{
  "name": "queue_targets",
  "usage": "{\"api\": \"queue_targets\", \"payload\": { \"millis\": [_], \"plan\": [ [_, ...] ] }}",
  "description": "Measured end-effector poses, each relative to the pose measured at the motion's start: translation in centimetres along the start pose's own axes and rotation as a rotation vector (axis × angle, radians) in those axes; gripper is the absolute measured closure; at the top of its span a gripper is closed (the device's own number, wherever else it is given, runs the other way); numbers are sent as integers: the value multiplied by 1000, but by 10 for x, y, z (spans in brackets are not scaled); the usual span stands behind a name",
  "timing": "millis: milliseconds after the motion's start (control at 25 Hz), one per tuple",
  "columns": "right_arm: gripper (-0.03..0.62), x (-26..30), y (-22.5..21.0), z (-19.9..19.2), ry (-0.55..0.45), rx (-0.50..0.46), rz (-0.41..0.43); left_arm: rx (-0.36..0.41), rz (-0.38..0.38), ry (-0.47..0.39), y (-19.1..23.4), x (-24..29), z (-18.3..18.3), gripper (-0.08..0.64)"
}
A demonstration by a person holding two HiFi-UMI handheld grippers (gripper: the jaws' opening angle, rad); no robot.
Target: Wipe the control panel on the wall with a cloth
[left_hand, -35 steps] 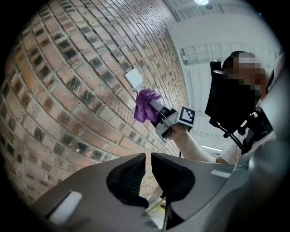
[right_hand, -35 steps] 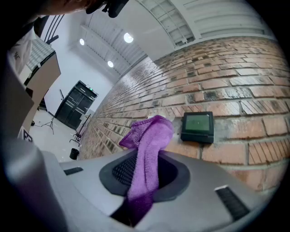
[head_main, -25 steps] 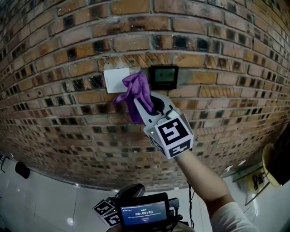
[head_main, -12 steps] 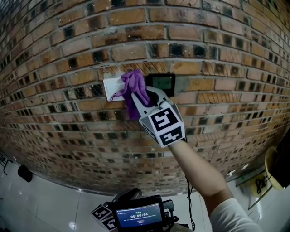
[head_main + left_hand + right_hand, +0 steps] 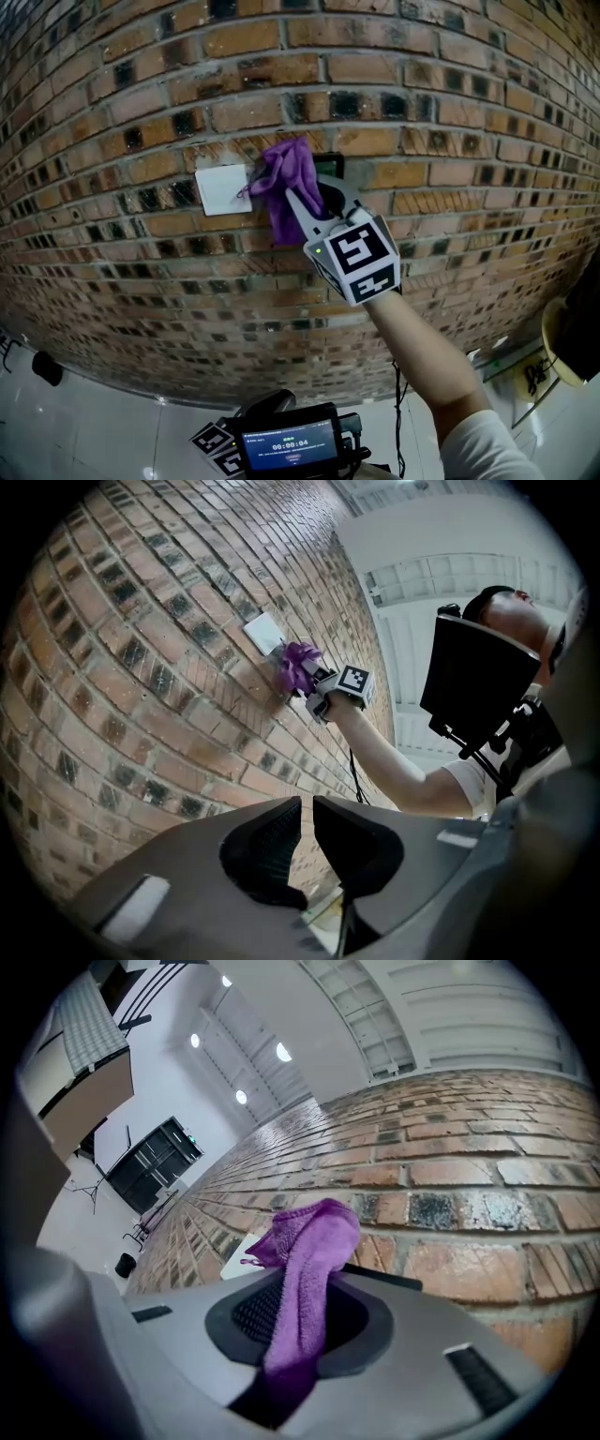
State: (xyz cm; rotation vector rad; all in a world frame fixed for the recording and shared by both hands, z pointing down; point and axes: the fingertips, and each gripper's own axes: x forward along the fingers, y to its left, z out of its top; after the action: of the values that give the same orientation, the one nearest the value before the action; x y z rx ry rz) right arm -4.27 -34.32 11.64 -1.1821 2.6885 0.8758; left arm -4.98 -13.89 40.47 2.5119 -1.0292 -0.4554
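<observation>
Head view looks at a curved-looking brick wall (image 5: pixel 450 112) with a black control panel (image 5: pixel 330 167) set into it and a white switch plate (image 5: pixel 221 188) just to its left. The right gripper (image 5: pixel 302 199) reaches up to the wall, its jaws clamped on a purple cloth (image 5: pixel 284 178). The cloth is bunched against the left part of the panel and hangs down over the bricks below it, covering most of the panel's face; its left edge touches the corner of the white plate. The marker cube (image 5: pixel 362 259) on that gripper faces the camera, and a bare forearm (image 5: pixel 422 352) runs down to a white sleeve (image 5: pixel 483 450).

Right gripper view shows the cloth (image 5: pixel 305 1265) pinched between the two jaws, rising out of them and folding over at the top, with the panel's dark edge (image 5: pixel 386 1280) just behind it and the plate (image 5: pixel 242 1249) beyond.

Left gripper (image 5: pixel 307 808) is held low, well apart from the wall work. Its jaws are drawn close together, with only a thin slit between them and nothing in it. At the bottom of the head view, a small lit screen (image 5: pixel 287 442) sits beside that gripper.
</observation>
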Motion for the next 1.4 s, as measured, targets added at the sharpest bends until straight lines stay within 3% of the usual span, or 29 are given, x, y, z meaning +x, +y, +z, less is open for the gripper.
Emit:
{"api": "queue_targets", "payload": {
  "millis": [680,1120,1400],
  "plan": [
    [509,-49,-58,-18,45,-31,-105,-19,-55,31,-8,24,-11,526],
    [511,-83,-96,-31,72,-1,-204,-21,-62,47,-9,26,-15,526],
    [511,-103,-108,-11,27,-1,-251,-28,-67,47,-8,27,-17,526]
  ]
}}
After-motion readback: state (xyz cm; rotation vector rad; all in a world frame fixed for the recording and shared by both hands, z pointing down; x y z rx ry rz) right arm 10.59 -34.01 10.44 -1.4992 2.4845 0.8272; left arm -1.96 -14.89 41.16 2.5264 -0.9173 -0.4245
